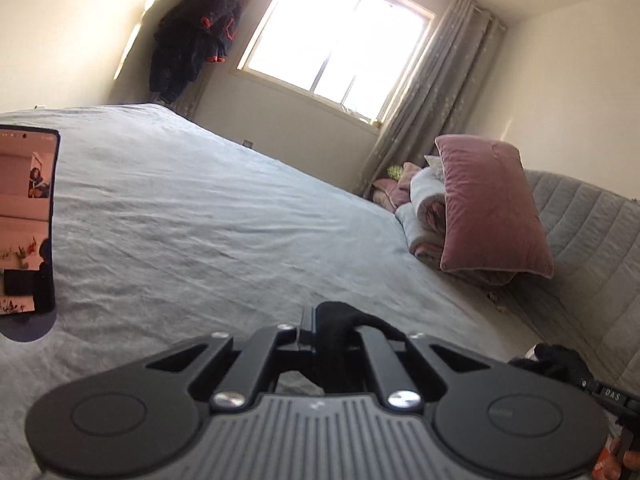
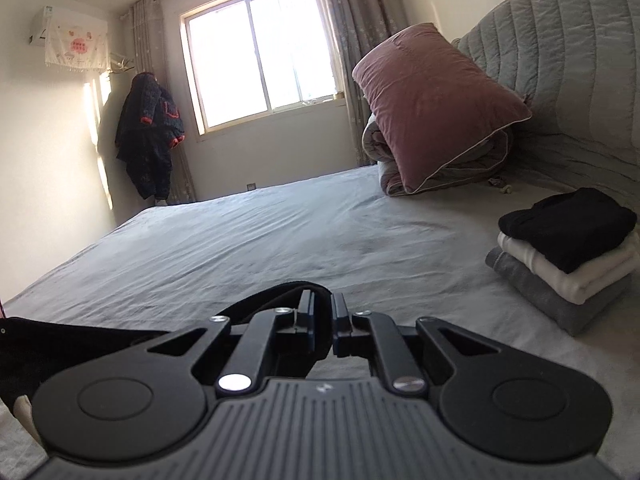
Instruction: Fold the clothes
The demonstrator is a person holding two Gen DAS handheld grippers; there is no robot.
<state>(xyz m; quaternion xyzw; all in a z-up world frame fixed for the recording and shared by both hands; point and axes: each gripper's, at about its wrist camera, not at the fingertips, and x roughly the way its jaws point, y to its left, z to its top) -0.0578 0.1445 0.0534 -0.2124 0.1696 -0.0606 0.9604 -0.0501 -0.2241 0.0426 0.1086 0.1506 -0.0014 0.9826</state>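
I have the black garment (image 2: 72, 344) pinched in both claws — left claw (image 1: 316, 326) clamped on one end, right claw (image 2: 324, 320) on the other. It stretches sideways between them, above the grey bed (image 2: 260, 240); folded stack (image 2: 568, 248) lies right.

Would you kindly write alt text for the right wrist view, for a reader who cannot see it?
The right gripper is shut on a black garment above a grey bed sheet. To the right lies a folded stack of black, white and grey clothes; a pink pillow and a bright window are behind.
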